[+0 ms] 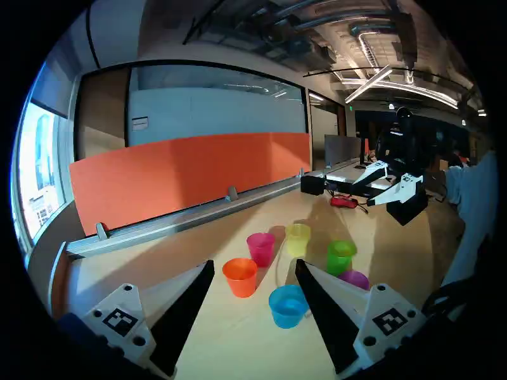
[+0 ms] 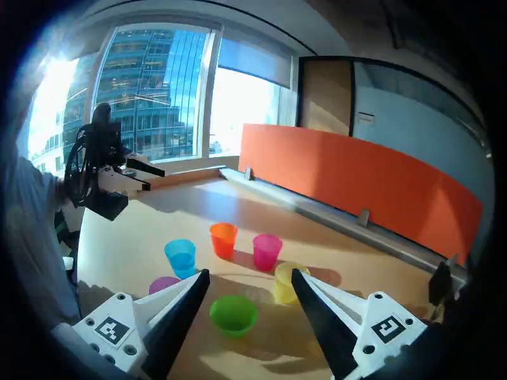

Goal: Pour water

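Six plastic cups stand close together on the wooden table (image 1: 184,244). In the left gripper view they are orange (image 1: 241,277), pink (image 1: 260,248), yellow (image 1: 298,239), green (image 1: 340,256), purple (image 1: 353,279) and blue (image 1: 288,306). My left gripper (image 1: 253,266) hangs open just before them, with nothing between its fingers. My right gripper (image 1: 360,195) is held up at the far right. In the right gripper view, my right gripper (image 2: 249,273) stands open above the green cup (image 2: 233,315) and yellow cup (image 2: 288,282). My left gripper (image 2: 157,180) is raised at the upper left. I cannot tell whether any cup holds water.
An orange partition (image 1: 190,171) on a metal rail runs along the table's far edge. A black box (image 1: 312,184) and a red object (image 1: 344,201) lie beyond the cups. A person's sleeve (image 1: 472,190) is at the right. Large windows (image 2: 152,95) stand behind.
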Demonstrator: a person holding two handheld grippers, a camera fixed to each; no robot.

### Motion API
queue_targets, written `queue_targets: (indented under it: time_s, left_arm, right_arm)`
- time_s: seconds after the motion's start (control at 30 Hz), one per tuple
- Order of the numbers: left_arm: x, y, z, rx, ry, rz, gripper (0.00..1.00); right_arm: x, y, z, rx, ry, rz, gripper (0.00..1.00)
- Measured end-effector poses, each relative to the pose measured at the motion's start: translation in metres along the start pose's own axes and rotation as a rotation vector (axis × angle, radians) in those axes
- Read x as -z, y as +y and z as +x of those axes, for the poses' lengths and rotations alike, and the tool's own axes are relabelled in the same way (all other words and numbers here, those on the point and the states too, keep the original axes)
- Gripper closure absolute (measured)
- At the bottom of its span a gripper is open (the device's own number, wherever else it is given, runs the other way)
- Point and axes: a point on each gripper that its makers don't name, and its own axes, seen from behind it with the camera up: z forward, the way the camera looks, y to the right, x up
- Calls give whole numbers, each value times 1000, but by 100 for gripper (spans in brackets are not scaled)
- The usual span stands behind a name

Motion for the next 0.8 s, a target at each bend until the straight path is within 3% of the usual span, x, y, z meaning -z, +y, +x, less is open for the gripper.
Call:
queue_targets:
  time_s: [0.3,0.8]
  left_arm:
    - [-17,12,-36,17,-58,-44,5]
    - [-33,40,-88,-32,-148,-130,5]
  right_arm:
    - [-13,-7,-43,12,-88,20,0]
    - [-25,-19,-94,2,-179,55,0]
